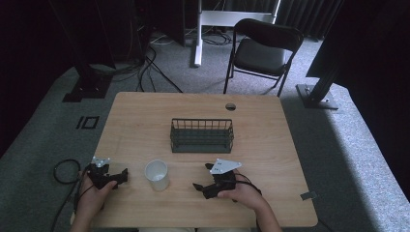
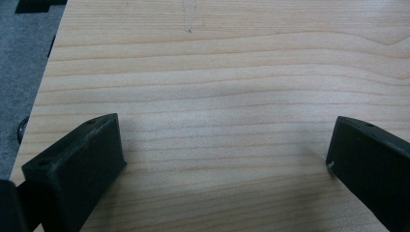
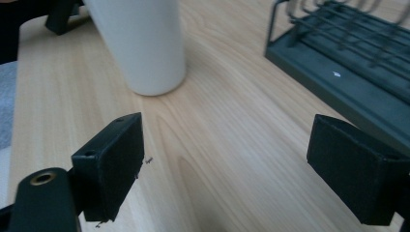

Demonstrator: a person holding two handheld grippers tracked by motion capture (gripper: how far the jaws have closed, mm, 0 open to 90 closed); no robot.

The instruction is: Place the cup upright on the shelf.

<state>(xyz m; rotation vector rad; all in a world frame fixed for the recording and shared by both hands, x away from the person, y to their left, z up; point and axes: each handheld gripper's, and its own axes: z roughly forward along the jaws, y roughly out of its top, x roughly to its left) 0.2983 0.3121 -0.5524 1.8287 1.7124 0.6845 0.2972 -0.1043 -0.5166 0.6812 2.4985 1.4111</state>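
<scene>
Step in hand: judged from the layout, the reach for the white cylindrical plastic cup, with the right tool pointing toward it.
Right tool: released, jaws spread wide with bare wood between them; resting low on the light wooden counter.
Left tool: also released, jaws wide apart over bare counter, nothing between them.
Cup position: upright, between the two tools, ahead and to the left of the right tool's jaws in the right gripper view, near but not touching.
Doing it well: swing the right tool so the cup sits centred between the jaws, keep them level and take the wall at mid-height; close gently, as a light empty-looking cup may tip or skid.
Around: a dark green wire basket with a solid base stands beyond the right tool, off to its right side.
In the way: nothing lies between tool and cup; the basket's near edge is the thing to avoid if the tool swings wide.
Further off: a black folding chair on the floor past the counter.
</scene>
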